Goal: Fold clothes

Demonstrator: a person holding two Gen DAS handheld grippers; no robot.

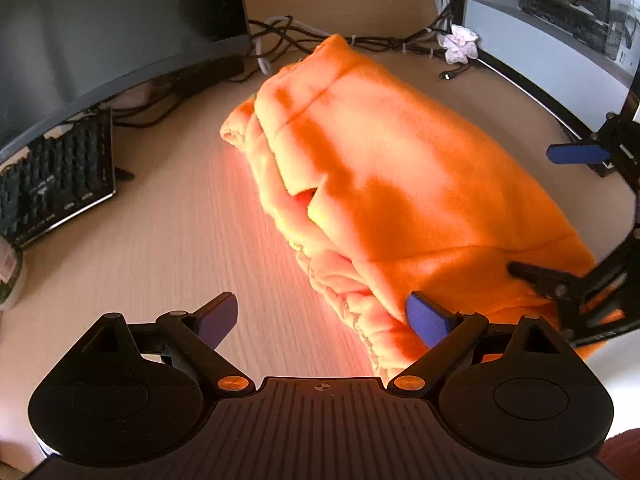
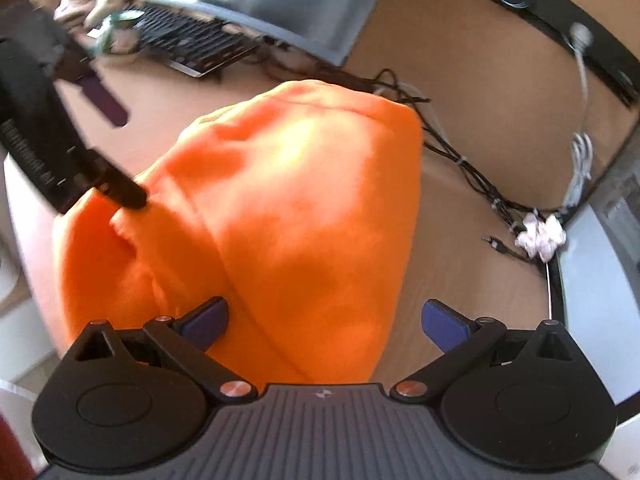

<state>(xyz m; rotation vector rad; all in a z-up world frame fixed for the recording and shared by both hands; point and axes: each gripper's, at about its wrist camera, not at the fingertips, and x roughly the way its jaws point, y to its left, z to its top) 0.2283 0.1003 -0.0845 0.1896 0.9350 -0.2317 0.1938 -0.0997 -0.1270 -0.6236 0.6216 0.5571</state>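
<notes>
An orange garment [image 1: 384, 168] lies folded in a thick bundle on the light wooden desk [image 1: 160, 240]; its layered edges face left. My left gripper [image 1: 324, 320] is open at the bundle's near corner, and its right pad [image 1: 430, 322] touches the cloth. My right gripper [image 1: 530, 211] reaches in from the right, open, its fingers above and beside the bundle. In the right wrist view the garment [image 2: 304, 208] fills the middle. My right gripper [image 2: 324, 320] is open over its near end, one pad above cloth, the other above bare desk. The left gripper [image 2: 132, 160] has one black finger against the fabric.
A black keyboard [image 1: 56, 184] and a dark monitor [image 1: 120, 20] stand at the left. Tangled cables [image 1: 288, 36] and a crumpled white tissue [image 1: 460, 44] lie behind the garment. A computer case [image 1: 560, 20] stands at the right. Bare desk shows left of the bundle.
</notes>
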